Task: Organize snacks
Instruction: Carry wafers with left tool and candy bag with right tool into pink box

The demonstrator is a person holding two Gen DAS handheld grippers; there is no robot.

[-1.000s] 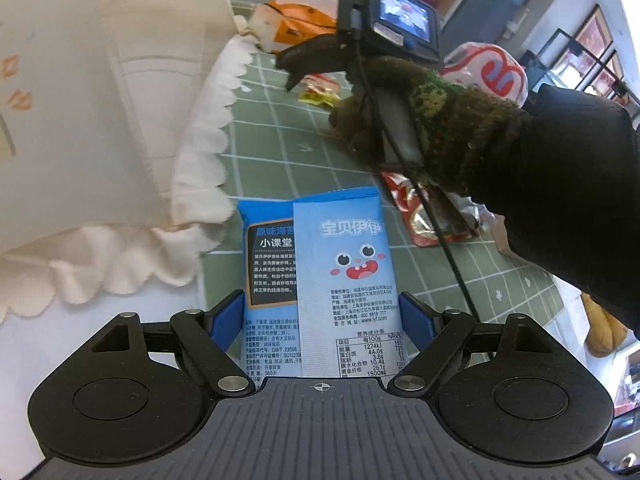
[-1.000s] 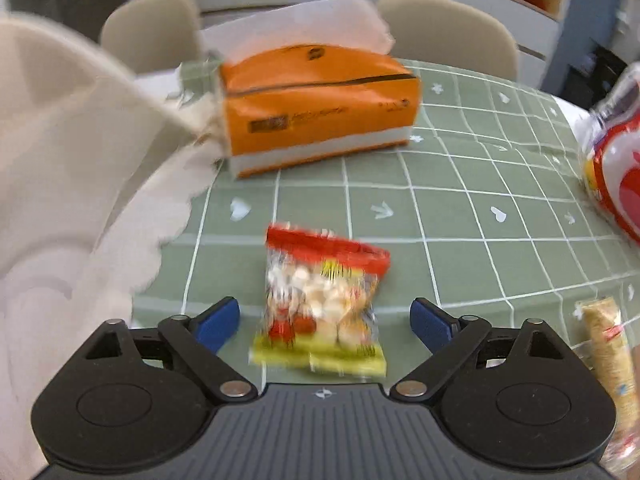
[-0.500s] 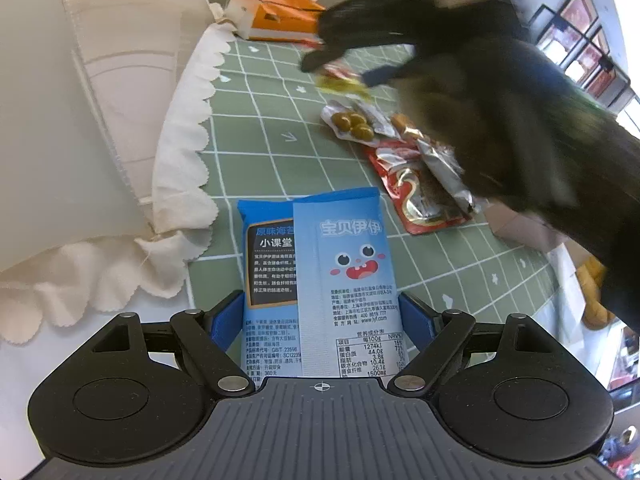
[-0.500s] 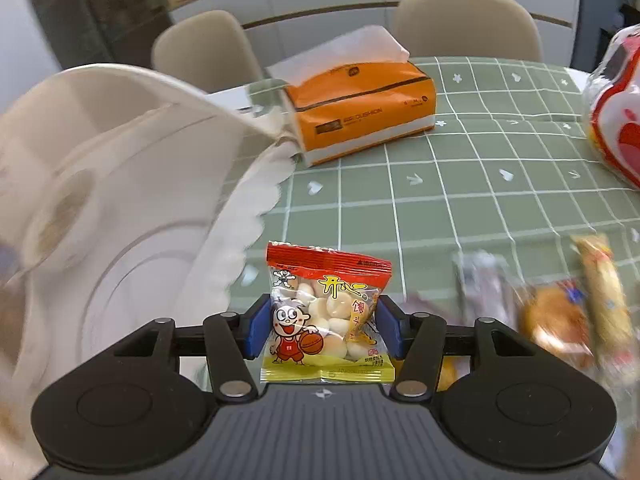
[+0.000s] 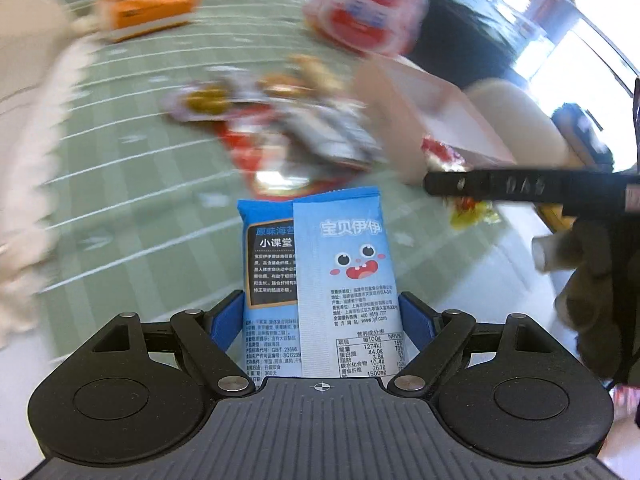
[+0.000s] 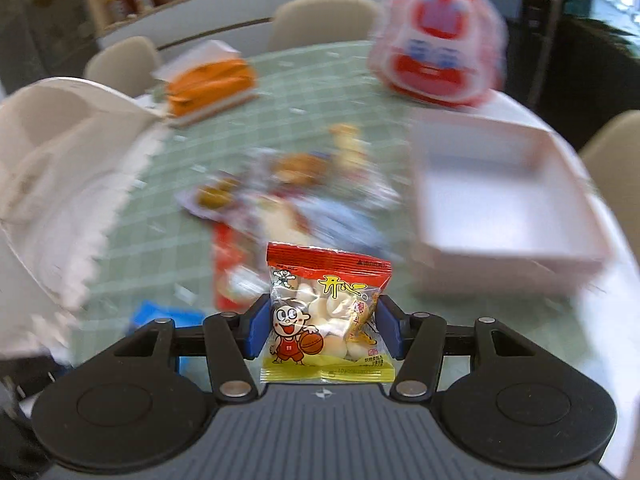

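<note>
My left gripper (image 5: 322,312) is shut on a blue seaweed snack packet (image 5: 320,280) and holds it above the green checked tablecloth (image 5: 132,184). My right gripper (image 6: 320,330) is shut on a small red and yellow bag of white puffs (image 6: 326,316). That bag and the right gripper's arm (image 5: 520,188) also show at the right of the left wrist view. A pile of loose snack packets (image 6: 296,184) lies in the middle of the table, blurred. A pale pink open box (image 6: 500,196) stands to its right, nothing visible inside.
A white scalloped fabric basket (image 6: 60,160) stands at the left. An orange tissue pack (image 6: 208,84) lies at the back. A big red and white bag (image 6: 436,56) sits at the back right. Chairs stand beyond the table.
Both grippers have swung to the right with their packets. The right gripper closed on the puff bag, lifted it and now faces the pink box. The views are motion-blurred.
</note>
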